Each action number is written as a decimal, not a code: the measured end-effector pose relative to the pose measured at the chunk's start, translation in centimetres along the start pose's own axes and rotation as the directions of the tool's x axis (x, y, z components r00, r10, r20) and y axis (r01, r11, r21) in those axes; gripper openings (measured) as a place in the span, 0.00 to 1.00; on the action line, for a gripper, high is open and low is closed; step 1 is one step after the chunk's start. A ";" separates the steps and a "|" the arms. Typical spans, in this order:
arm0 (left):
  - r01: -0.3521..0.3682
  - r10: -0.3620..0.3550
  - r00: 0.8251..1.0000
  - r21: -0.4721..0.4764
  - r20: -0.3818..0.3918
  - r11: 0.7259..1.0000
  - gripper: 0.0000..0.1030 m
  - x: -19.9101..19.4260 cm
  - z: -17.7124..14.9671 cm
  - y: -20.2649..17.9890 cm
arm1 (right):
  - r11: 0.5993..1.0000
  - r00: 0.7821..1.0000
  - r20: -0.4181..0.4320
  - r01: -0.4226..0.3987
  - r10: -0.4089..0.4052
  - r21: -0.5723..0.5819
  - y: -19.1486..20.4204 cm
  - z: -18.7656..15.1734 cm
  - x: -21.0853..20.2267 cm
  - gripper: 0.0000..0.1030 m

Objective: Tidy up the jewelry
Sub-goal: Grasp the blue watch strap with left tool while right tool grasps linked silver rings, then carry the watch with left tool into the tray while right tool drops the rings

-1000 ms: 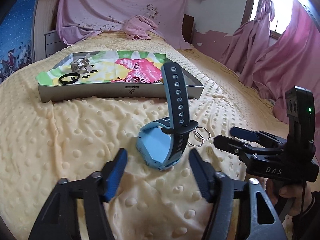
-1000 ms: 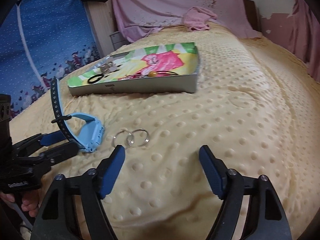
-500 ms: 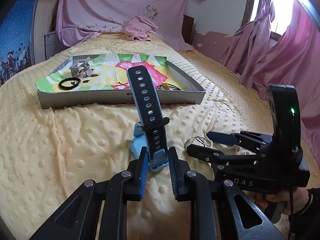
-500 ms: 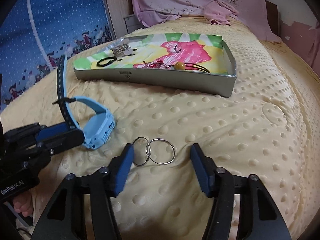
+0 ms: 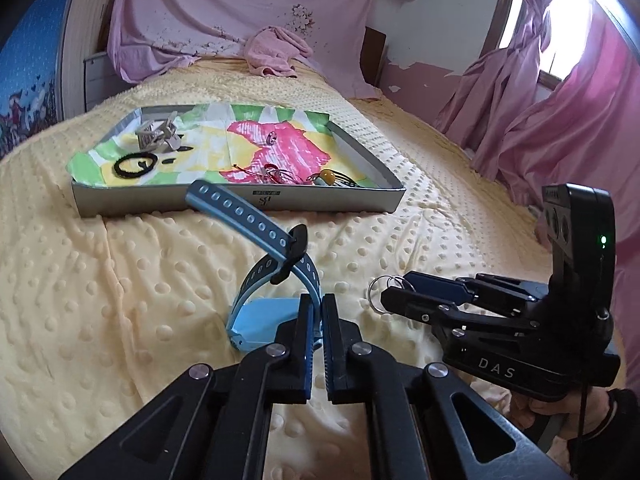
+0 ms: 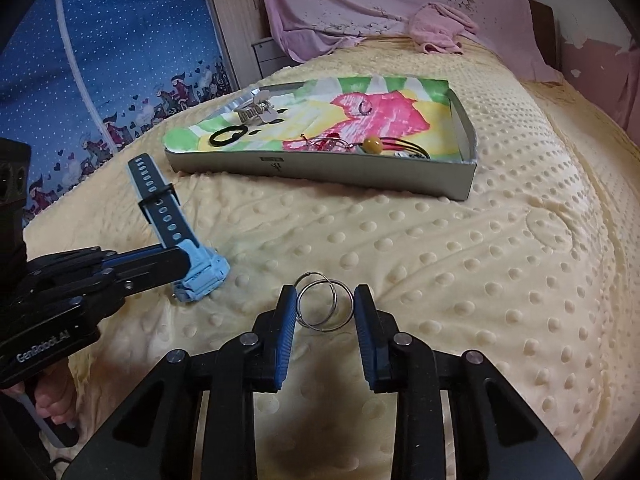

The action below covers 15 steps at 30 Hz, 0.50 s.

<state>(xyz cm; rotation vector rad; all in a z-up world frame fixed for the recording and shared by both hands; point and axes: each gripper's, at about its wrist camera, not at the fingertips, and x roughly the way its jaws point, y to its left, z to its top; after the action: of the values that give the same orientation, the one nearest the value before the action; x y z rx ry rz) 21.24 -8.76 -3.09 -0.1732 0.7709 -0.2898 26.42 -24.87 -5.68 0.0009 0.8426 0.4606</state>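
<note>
Left hand-held gripper is clamped on the blue watch; right hand-held gripper straddles the rings!

In the left wrist view the left one's blue pads are nearly together, pinching the watch's strap low at centre frame, the perforated strap end arching up-left toward the tray. In the right wrist view the right one is partly open, its pads either side of two linked metal rings on the yellow bedspread, gripping nothing yet. The tray sits upper centre, holding a black hair tie, a hair claw and tangled bracelets.
</note>
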 end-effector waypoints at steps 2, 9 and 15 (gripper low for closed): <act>0.013 -0.013 1.000 -0.019 0.011 1.000 0.04 -0.3 0.0 0.4 | 1.000 1.000 0.008 0.002 -0.002 0.008 -0.2 0.2 -0.2 0.25; 0.039 -0.038 0.998 -0.029 0.051 0.999 0.04 -1.4 2.5 1.1 | 1.000 0.996 0.085 -0.008 0.007 0.013 -0.3 2.8 -2.0 0.25; 0.011 -0.011 0.992 0.002 0.124 1.000 0.04 -2.1 6.8 2.0 | 1.000 0.986 0.164 -0.013 0.009 0.025 0.1 7.1 -1.7 0.25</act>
<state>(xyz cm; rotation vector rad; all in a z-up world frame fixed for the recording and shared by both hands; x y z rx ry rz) 25.01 -5.86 2.63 -0.1929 0.6465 -0.2868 30.49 -24.25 0.34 0.0668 0.6867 0.4535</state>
